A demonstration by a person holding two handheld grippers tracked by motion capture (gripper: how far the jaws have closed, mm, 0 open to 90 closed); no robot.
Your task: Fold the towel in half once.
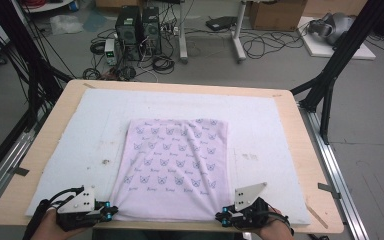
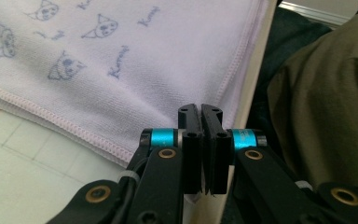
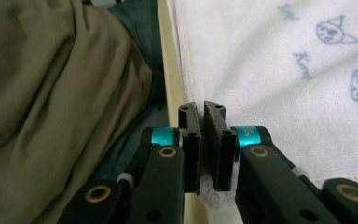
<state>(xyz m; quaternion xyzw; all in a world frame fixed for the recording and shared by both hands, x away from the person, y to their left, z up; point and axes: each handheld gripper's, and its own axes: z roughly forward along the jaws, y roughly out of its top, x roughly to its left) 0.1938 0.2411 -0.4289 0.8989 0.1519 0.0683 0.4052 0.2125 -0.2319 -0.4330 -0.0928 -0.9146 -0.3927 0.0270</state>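
My left hand-held gripper (image 1: 111,212) pinches the towel (image 1: 176,167) at its near-left corner, my right hand-held gripper (image 1: 221,218) the near-right, at the bench's (image 1: 300,130) near edge.

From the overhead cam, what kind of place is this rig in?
Probably a lab or a data-recording workshop, not a home. Two computer towers stand on the bare floor amid loose cables, black metal frame struts flank the table, and cardboard boxes sit at the back.

Pale lilac towel (image 1: 175,167) with blue cat-face print, flat on the white mat, near edge pinched.
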